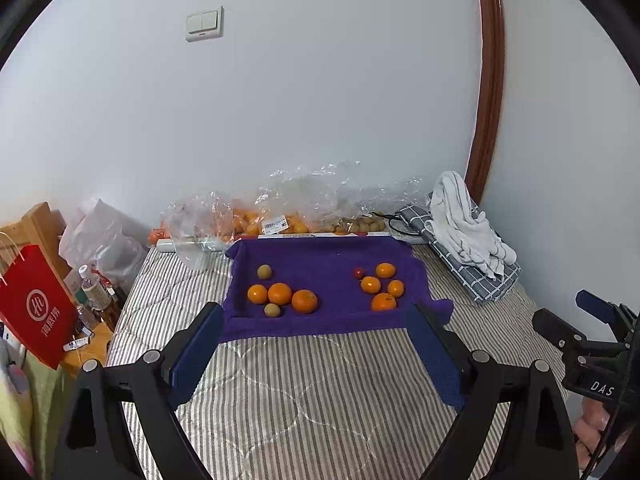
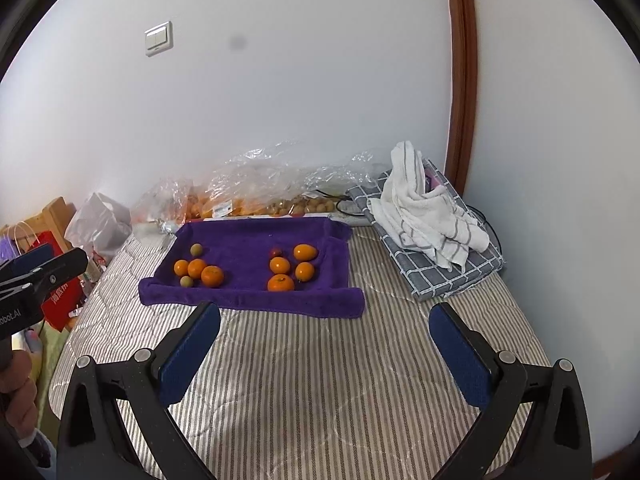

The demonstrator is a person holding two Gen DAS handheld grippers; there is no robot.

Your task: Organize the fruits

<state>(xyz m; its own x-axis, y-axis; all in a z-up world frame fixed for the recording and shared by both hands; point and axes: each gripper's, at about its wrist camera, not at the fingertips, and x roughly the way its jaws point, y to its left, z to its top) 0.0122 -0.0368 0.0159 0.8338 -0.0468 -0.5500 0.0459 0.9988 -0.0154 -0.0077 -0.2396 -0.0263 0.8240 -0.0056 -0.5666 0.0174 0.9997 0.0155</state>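
Both tongs, left (image 1: 316,320) and right (image 2: 325,322), we are holding wide and empty over the bed (image 2: 320,380), sizing up oranges (image 1: 280,293) grouped in two clusters on the purple towel (image 1: 320,256).

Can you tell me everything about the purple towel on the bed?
The purple towel looks soft and fluffy, like terry cloth. It lies spread flat on the striped bed cover, with its near edge rolled into a thick hem and its far edge by the plastic bags. Two little groups of fruit sit on it: orange and greenish ones on the left, orange ones and a small red one on the right.
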